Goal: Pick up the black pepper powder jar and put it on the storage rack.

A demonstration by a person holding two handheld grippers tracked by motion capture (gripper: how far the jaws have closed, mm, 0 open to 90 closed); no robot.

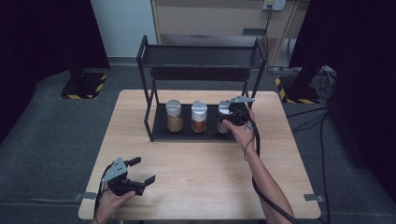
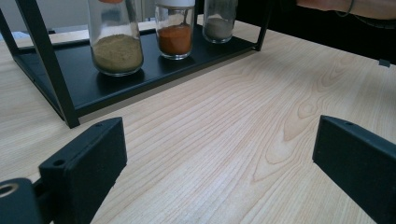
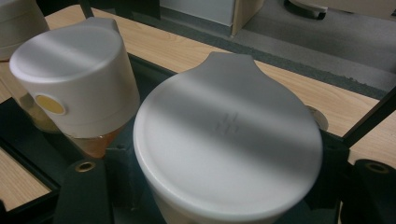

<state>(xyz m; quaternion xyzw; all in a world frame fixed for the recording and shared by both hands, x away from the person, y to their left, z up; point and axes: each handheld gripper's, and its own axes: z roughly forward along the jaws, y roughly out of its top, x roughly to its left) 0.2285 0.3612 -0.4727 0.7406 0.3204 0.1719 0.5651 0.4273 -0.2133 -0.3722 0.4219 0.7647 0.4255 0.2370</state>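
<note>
The right gripper (image 1: 233, 113) is clamped on the grey spice jar (image 2: 219, 21), which stands at 3 o'clock on the lower shelf of the black rack (image 1: 187, 133). Keep the jar upright and loosen the grip only when it rests flat (my judgement). The left gripper (image 1: 140, 171) waits with jaws apart. No readable label.

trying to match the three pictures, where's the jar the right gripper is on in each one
High view: grey-spice jar, rightmost of three on the rack, in the right gripper.
Left gripper view: top centre-right, rightmost jar.
Right gripper view: its white cap, centre, between the fingers.
Shared landmark: orange-spice jar beside it.
</note>
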